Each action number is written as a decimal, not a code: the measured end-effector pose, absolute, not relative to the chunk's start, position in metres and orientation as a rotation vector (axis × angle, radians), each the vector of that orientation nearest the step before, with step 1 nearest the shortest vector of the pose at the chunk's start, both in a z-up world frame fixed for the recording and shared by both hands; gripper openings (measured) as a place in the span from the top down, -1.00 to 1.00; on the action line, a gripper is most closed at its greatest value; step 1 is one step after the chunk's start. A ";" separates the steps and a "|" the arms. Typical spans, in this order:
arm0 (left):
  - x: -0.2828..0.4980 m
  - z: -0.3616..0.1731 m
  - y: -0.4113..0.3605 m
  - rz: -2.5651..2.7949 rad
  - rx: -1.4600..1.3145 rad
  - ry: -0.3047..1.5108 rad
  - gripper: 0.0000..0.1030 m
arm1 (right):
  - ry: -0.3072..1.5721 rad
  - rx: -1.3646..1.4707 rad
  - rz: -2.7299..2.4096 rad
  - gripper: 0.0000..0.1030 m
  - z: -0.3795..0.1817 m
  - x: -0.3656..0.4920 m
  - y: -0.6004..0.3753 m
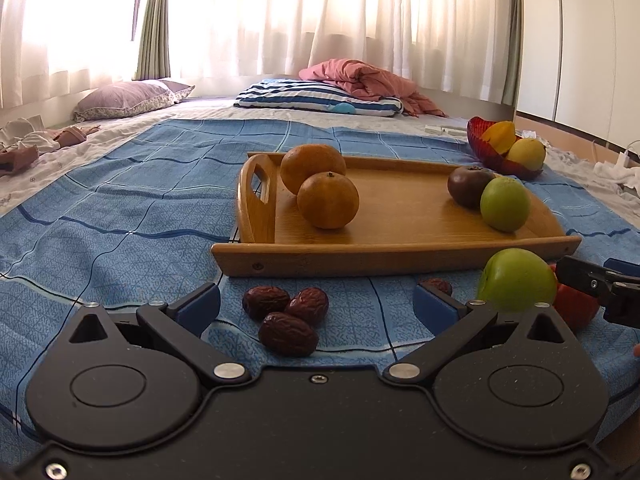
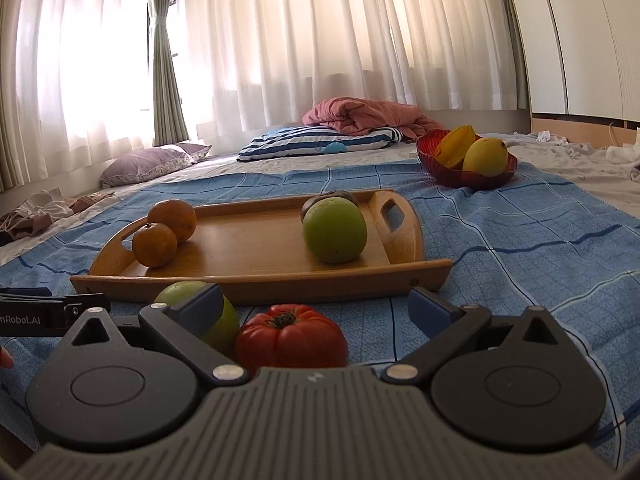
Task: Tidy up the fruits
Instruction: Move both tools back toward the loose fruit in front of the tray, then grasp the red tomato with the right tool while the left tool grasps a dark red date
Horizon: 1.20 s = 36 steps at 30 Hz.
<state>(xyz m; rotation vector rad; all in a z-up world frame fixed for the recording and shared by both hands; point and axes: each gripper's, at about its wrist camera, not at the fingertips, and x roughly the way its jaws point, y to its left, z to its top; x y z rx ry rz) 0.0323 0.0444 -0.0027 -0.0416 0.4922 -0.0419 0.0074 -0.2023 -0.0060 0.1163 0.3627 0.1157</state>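
Note:
A wooden tray lies on the blue cloth. It holds two oranges, a dark brown fruit and a green fruit. My left gripper is open around three red dates in front of the tray. My right gripper is open around a red tomato. A second green fruit lies left of the tomato, partly behind my right gripper's left finger. Another date lies near it.
A red bowl with yellow fruits stands beyond the tray's right end. A striped pillow, a pink blanket and a purple pillow lie at the back by the curtains. Clothes lie far left.

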 end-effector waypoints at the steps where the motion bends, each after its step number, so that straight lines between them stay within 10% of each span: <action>1: 0.030 -0.004 0.045 -0.044 -0.040 0.491 -0.99 | 0.369 0.120 0.110 -1.00 -0.007 0.007 -0.203; 14: 0.021 -0.012 0.045 -0.039 -0.028 0.517 -0.95 | 0.407 0.147 0.101 -1.00 -0.019 0.001 -0.205; 23: 0.016 -0.013 0.043 -0.039 0.004 0.511 -0.40 | 0.423 0.062 0.099 -1.00 -0.025 -0.002 -0.194; 36: 0.013 -0.015 0.043 -0.036 0.024 0.521 -0.20 | 0.438 0.014 0.074 -1.00 -0.028 0.001 -0.188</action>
